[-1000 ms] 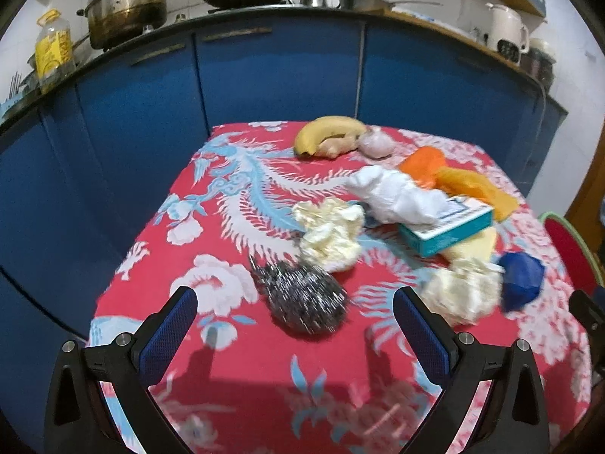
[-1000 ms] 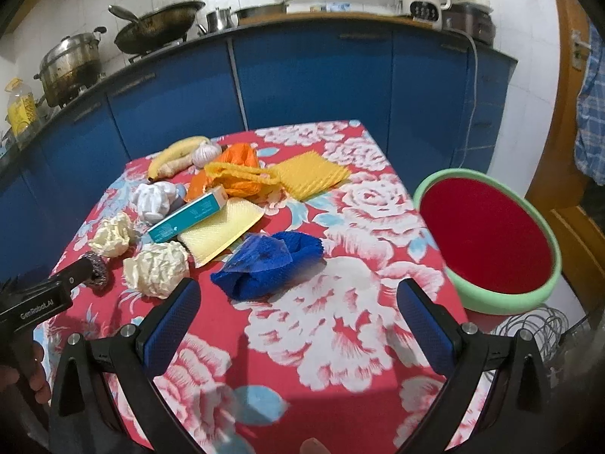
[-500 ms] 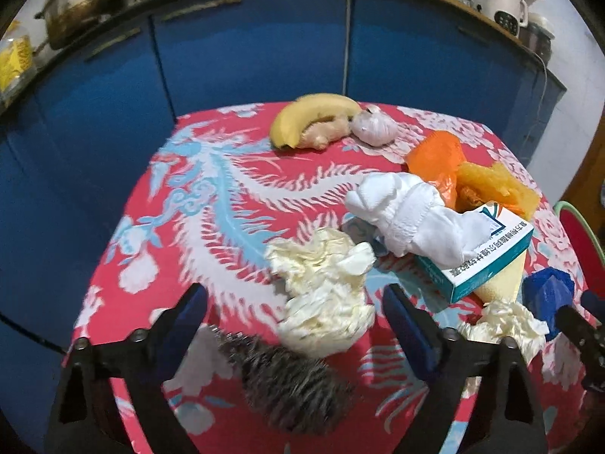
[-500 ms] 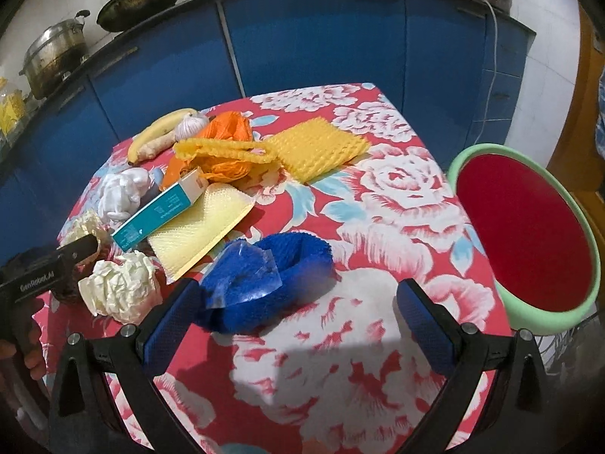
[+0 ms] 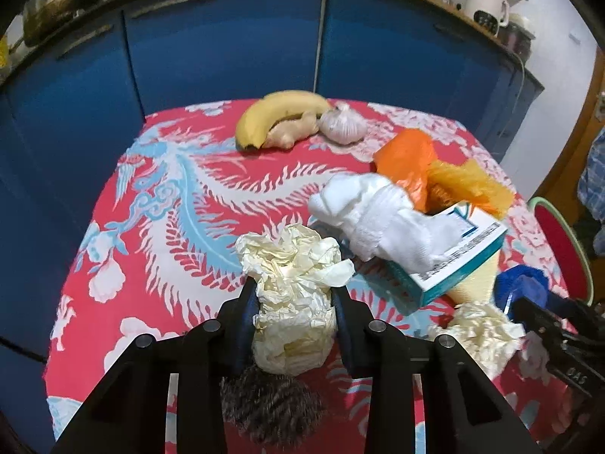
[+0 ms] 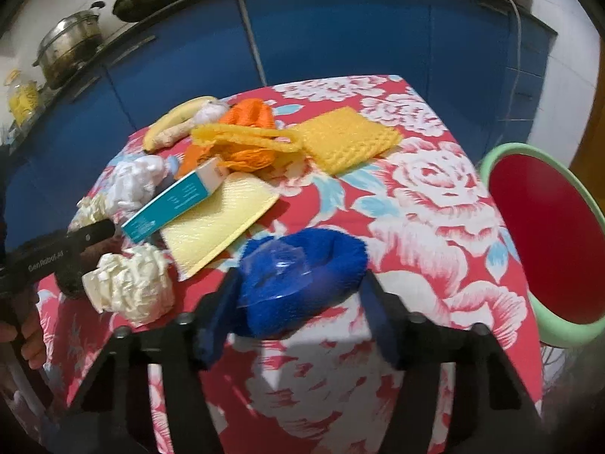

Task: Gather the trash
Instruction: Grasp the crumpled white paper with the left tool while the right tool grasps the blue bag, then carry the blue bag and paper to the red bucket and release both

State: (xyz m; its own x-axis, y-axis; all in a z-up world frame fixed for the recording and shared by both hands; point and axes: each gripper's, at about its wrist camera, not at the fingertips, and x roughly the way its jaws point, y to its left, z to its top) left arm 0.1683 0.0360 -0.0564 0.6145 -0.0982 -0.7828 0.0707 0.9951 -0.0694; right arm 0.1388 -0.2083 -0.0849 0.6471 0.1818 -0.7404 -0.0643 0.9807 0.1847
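My left gripper (image 5: 293, 308) is shut on a crumpled cream paper ball (image 5: 293, 295), which sits on the red flowered tablecloth (image 5: 159, 204) just past a steel wool scrubber (image 5: 270, 406). My right gripper (image 6: 300, 295) has its fingers closed against both sides of a blue net wad with clear plastic (image 6: 298, 280). A second cream paper ball (image 6: 130, 287) lies to its left, also in the left wrist view (image 5: 482, 335). A white crumpled tissue (image 5: 382, 223) rests on a teal box (image 5: 452, 268).
A banana (image 5: 278, 113), ginger and garlic (image 5: 342, 126) lie at the far edge. Orange and yellow nets (image 6: 242, 140), a yellow foam sheet (image 6: 217, 223) and a yellow mesh pad (image 6: 346, 138) lie mid-table. A red stool with green rim (image 6: 544, 242) stands right. Blue cabinets stand behind.
Both grippers moved forward and closed: the left onto the cream paper ball, the right onto the blue net wad. One second ago both were wide open.
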